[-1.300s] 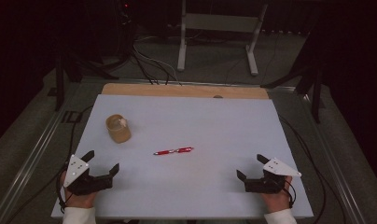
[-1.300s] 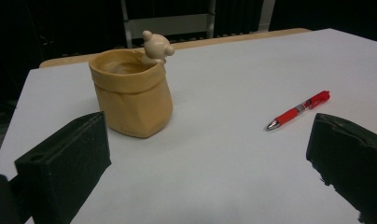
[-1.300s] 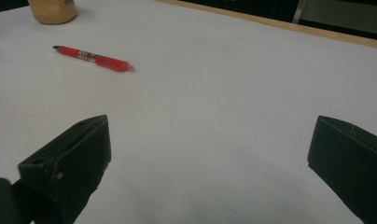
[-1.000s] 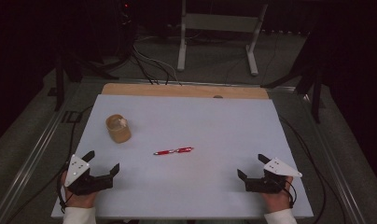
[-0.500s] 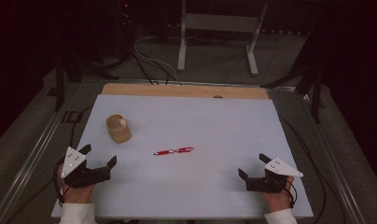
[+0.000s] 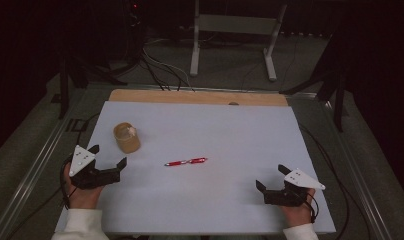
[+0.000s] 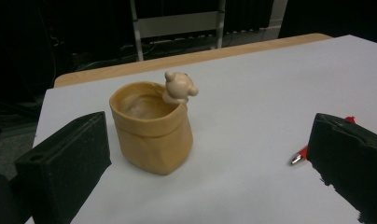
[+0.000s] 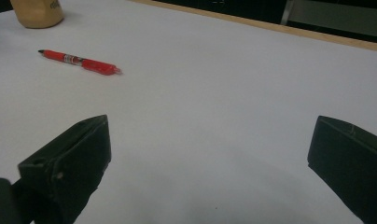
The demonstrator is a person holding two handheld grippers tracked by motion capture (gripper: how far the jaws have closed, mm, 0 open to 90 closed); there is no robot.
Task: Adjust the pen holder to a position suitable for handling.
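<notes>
A tan bag-shaped cup (image 6: 126, 137) with a small bear figure on its rim (image 7: 178, 87) stands upright at the table's left. A red pen (image 6: 186, 161) lies flat near the middle. My left gripper (image 6: 108, 156) is open, just short of the cup and a little nearer than it, and the cup (image 7: 151, 129) stands ahead between its jaws. The pen tip (image 7: 299, 157) peeks out beside its right jaw. My right gripper (image 6: 271, 177) rests open at the near right with nothing between its jaws. The pen (image 8: 78, 61) and cup base (image 8: 36, 12) lie far off to its left.
The white table top (image 6: 230, 130) has a wooden strip (image 6: 190, 96) along its far edge. Behind it stand a metal frame (image 6: 232, 30) and loose cables (image 6: 160, 65) on the floor. Metal rails (image 6: 35, 165) run beside the table.
My left gripper has moved forward and slightly right toward the cup, turning to face it. The right gripper, the pen and the cup have stayed put.
</notes>
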